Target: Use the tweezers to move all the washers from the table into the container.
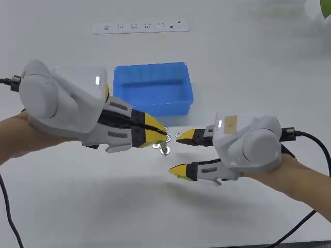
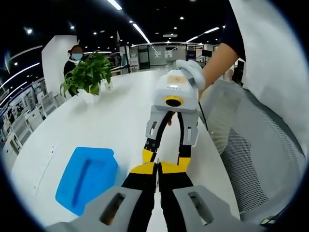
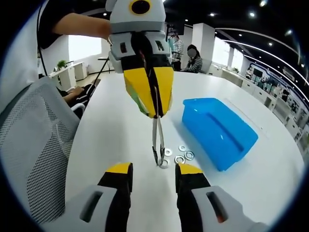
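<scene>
My left gripper (image 1: 160, 133) is shut on a pair of metal tweezers (image 1: 164, 143) that point down at the white table. In the right gripper view the tweezers (image 3: 157, 140) hang from the left gripper (image 3: 154, 113), their tips at a washer (image 3: 163, 163). Several more washers (image 3: 183, 154) lie just beside it, near the blue container (image 3: 219, 130). My right gripper (image 1: 180, 153) faces the left one, open and empty, its own jaws (image 3: 154, 169) spread either side of the washers. The blue container (image 1: 152, 88) stands just behind both grippers and looks empty.
A white power strip (image 1: 140, 27) lies at the table's far edge. A mesh chair (image 3: 34, 145) stands at the near side of the table. A potted plant (image 2: 89, 72) sits on the table's far end, with people beyond it.
</scene>
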Action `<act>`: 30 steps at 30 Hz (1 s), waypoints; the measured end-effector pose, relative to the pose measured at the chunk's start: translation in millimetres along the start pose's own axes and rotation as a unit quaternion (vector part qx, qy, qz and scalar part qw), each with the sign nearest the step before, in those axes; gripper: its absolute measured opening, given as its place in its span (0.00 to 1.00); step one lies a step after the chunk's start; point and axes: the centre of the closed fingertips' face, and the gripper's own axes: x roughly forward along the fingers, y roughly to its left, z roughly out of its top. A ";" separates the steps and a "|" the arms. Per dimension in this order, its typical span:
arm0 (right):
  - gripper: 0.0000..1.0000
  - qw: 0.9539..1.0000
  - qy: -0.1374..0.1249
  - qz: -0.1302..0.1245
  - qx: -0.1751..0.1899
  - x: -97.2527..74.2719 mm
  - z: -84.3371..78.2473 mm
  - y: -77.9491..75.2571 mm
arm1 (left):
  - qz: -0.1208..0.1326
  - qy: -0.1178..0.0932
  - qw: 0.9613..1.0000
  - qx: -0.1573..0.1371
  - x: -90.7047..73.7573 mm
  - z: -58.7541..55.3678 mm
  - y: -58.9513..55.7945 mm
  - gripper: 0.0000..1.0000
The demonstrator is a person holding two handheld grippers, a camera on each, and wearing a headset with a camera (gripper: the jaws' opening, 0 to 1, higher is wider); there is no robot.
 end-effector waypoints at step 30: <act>0.09 0.998 -0.019 0.046 -0.047 15.7 20.7 -1.0 | -0.019 0.015 1.000 -0.002 -1.1 -1.3 0.8 0.05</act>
